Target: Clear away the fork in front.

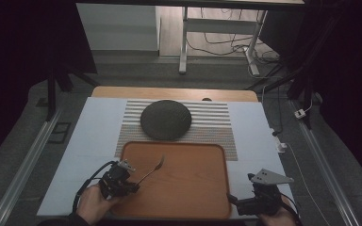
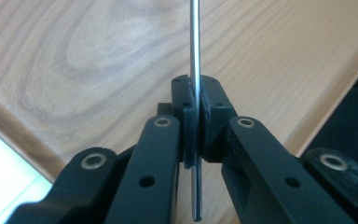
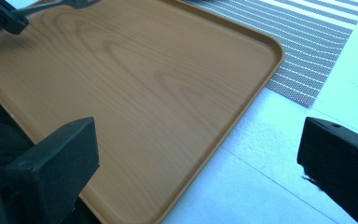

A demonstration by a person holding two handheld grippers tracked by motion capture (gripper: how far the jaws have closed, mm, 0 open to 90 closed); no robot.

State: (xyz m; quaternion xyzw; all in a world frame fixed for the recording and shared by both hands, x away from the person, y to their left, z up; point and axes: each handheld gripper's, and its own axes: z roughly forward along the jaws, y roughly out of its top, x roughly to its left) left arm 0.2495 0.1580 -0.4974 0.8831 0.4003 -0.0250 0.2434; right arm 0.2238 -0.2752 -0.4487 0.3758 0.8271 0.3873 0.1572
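Note:
A metal fork [image 1: 153, 168] hangs over the left part of a wooden tray [image 1: 188, 186], tines pointing to the far right. My left gripper [image 1: 134, 187] is shut on its handle. In the left gripper view the thin handle [image 2: 195, 42] runs upright between the closed pads [image 2: 196, 112], with the tray's wood grain [image 2: 98, 60] behind. My right gripper [image 1: 235, 201] rests by the tray's near right corner. Its jaws stand wide apart [image 3: 200, 163] with nothing between them, over the tray's edge [image 3: 242, 116].
A dark round plate [image 1: 165, 119] sits on a striped placemat [image 1: 217, 123] just beyond the tray. A white sheet [image 1: 94, 136] covers the table. The placemat's corner [image 3: 317, 42] shows in the right gripper view. Desk legs and cables lie on the floor behind.

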